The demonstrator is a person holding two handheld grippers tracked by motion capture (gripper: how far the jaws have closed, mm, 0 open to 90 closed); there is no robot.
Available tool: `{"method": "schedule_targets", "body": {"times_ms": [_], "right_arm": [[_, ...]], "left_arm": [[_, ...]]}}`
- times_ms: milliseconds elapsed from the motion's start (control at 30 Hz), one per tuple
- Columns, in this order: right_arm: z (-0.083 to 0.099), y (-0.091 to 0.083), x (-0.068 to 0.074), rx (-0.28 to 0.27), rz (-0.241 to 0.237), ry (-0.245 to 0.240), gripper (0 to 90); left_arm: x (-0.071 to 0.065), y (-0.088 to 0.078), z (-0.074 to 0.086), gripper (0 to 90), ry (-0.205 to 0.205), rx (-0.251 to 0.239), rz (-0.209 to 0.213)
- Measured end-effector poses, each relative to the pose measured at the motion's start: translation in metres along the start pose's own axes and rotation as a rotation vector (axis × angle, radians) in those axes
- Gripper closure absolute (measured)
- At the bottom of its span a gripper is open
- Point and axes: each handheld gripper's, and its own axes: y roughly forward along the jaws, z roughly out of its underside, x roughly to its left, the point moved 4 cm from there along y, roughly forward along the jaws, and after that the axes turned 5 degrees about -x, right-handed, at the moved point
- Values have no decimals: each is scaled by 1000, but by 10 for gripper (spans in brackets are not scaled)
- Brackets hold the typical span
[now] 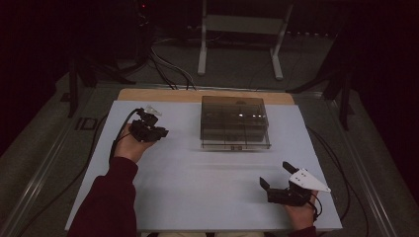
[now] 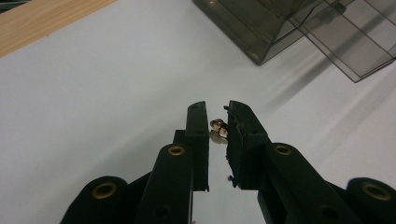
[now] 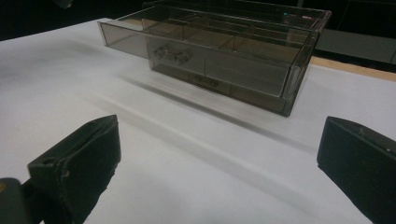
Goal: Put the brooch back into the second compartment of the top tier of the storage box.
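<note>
- The left gripper view shows what the high view cannot: a small shiny metal piece (image 2: 218,129) pinched between the tips of the left gripper (image 2: 218,122), whose jaws are clenched on it above the white table (image 2: 93,116).
- In the high view the left gripper (image 1: 148,129) hovers left of the smoky clear drawer box (image 1: 234,121), well apart from it.
- The right gripper view shows the box (image 3: 219,51) with its one drawer pulled out, dividers inside, and a clear handle (image 3: 172,53) on the front.
- The right gripper (image 1: 279,180) sits near the box's front-right, jaws spread wide, grasping nothing.
- A small label on the box front is too blurred to read.
- Counted: two grippers, one box, one metal piece.
</note>
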Motion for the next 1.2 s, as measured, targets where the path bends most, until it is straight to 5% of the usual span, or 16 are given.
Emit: {"method": "schedule_targets", "body": {"times_ms": [1200], "right_arm": [[0, 0, 0, -2, -1, 2, 0]], "left_arm": [[-11, -6, -20, 805, 36, -27, 41]]}}
